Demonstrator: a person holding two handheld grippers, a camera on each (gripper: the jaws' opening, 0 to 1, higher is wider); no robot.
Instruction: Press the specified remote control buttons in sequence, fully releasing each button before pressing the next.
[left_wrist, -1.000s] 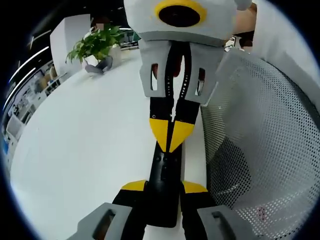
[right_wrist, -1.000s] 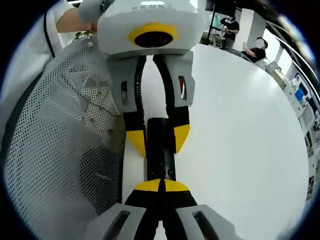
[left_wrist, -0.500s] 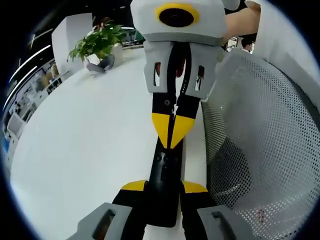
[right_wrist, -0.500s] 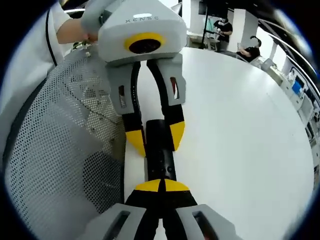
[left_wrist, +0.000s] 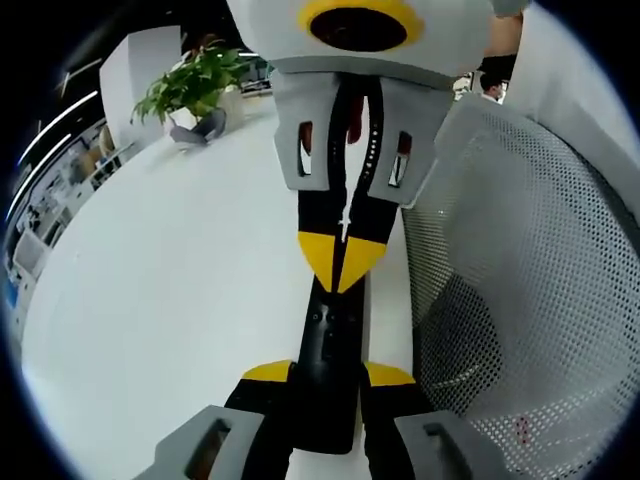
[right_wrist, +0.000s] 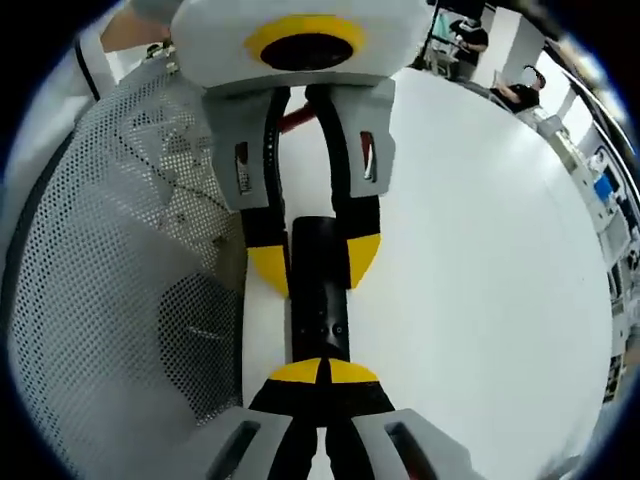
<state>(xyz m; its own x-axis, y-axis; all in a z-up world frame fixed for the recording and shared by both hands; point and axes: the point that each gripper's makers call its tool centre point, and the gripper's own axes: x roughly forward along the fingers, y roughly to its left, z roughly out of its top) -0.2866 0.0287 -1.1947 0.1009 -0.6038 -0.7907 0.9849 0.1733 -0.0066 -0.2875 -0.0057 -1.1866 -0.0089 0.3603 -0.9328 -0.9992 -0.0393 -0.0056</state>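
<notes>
An open office lies behind a broad white desk (left_wrist: 180, 280); at the far left of the left gripper view stand shelves and a pillar, and beside them a green potted plant (left_wrist: 195, 90) sits on the desk's far edge. In the right gripper view, people sit at workstations beyond the desk's far side.

In the left gripper view, the left gripper (left_wrist: 330, 375) rises from the bottom with its yellow-tipped jaws clamped on either side of a slim black remote control (left_wrist: 330, 345), which lies lengthwise on the desk pointing away from the camera. Small buttons show on its upper face. Facing it from above, the right gripper (left_wrist: 342, 265) comes down with its jaws pressed together, their yellow tips touching the far part of the remote's top. To the right, a white mesh chair back (left_wrist: 520, 300) stands just beside the desk edge.

In the right gripper view, the mesh chair back (right_wrist: 120, 300) takes the left side. The right gripper (right_wrist: 322, 372) shows jaws closed tip to tip, resting on the near end of the remote control (right_wrist: 318, 300). Opposite, the left gripper (right_wrist: 315, 265) straddles the remote, one yellow pad against each long side. The bare desk (right_wrist: 480, 280) spreads away to the right.
</notes>
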